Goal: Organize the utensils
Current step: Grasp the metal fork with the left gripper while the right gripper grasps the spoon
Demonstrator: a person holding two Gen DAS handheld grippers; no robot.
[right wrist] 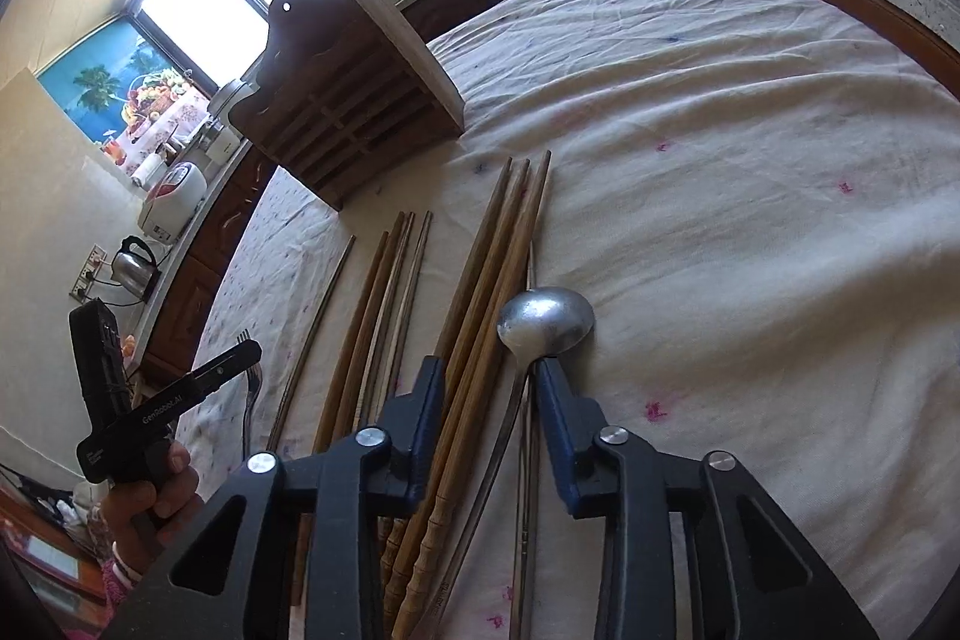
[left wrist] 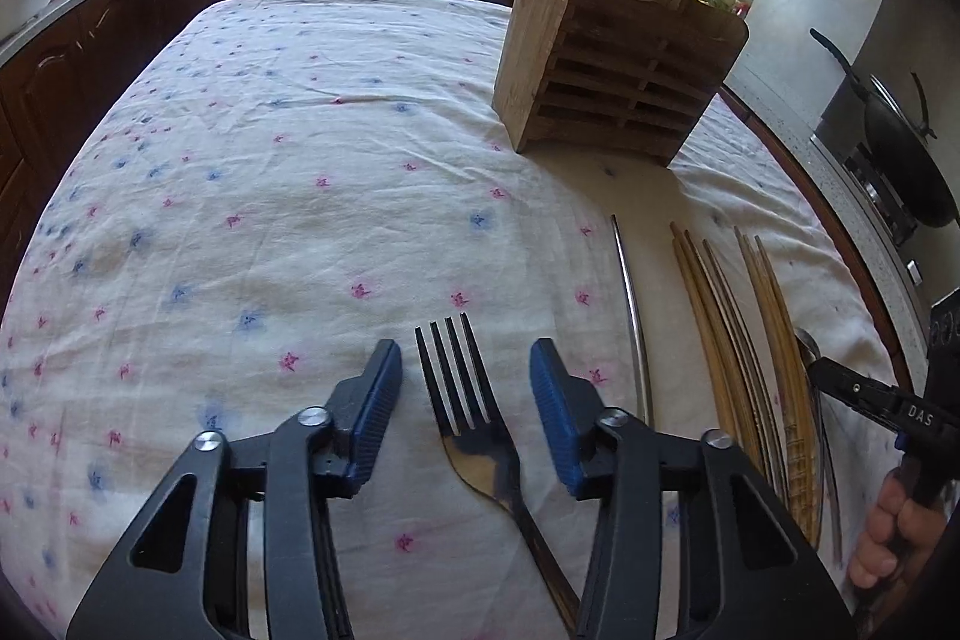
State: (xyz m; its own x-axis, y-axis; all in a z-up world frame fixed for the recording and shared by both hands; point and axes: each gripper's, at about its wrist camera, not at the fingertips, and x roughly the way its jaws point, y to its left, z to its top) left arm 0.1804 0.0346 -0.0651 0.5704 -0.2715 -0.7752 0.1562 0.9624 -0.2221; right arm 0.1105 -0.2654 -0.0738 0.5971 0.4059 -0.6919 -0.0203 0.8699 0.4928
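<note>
A metal fork (left wrist: 474,424) lies on the flowered tablecloth (left wrist: 270,196), its neck between the fingers of my open left gripper (left wrist: 465,361), not clamped. A wooden utensil holder (left wrist: 606,58) stands at the far right of the cloth; it also shows in the right wrist view (right wrist: 354,94). My right gripper (right wrist: 489,370) is open over several wooden chopsticks (right wrist: 480,340) and the handle of a metal spoon (right wrist: 546,319). The fork also shows in the right wrist view (right wrist: 249,388), beside the left gripper's body (right wrist: 174,400).
A thin metal chopstick (left wrist: 633,316) and wooden chopsticks (left wrist: 750,358) lie right of the fork. A black wok (left wrist: 906,160) sits on the stove at the right. Counters with a rice cooker (right wrist: 171,205) and kettle (right wrist: 133,268) surround the table.
</note>
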